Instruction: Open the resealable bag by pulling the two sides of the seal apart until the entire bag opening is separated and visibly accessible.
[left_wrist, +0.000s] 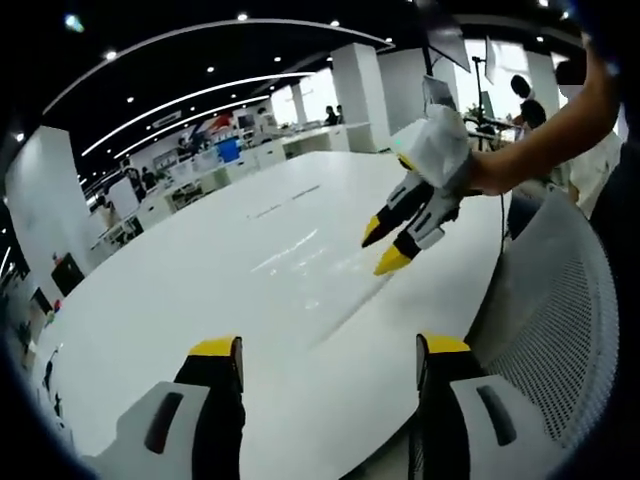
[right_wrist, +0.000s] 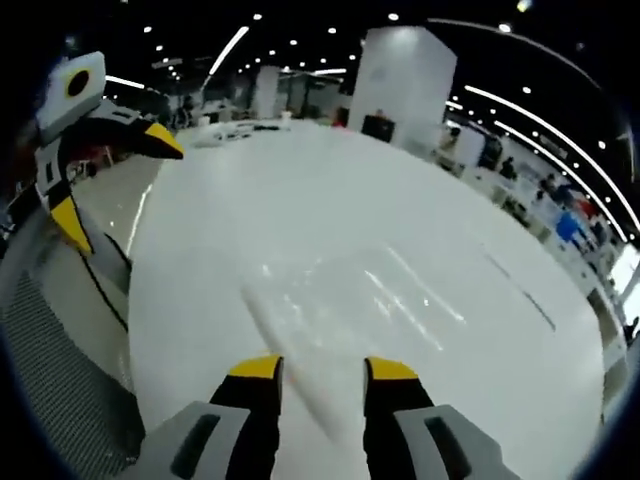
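A: Where was the bag (right_wrist: 340, 290)?
B: Flat on the table (right_wrist: 300, 180), mid-frame in the right gripper view (clear, hard to see). The right gripper (right_wrist: 323, 368) was spread just short of it.
A: Left gripper (left_wrist: 330, 350)?
B: Spread too, empty, bottom of its view.

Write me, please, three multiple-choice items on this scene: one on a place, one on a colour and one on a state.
1. Where is the clear bag?
A. Flat on the white table
B. Hanging from a hook
C. On the floor

2. What colour are the tips of the jaws of the right gripper?
A. Red
B. Yellow
C. Green

3. How do the jaws of the left gripper stand?
A. Shut on the bag
B. Shut on nothing
C. Open, apart

Key:
1 A, since its glossy film lies on the tabletop.
2 B, since both tips are yellow.
3 C, since bare table shows between them.
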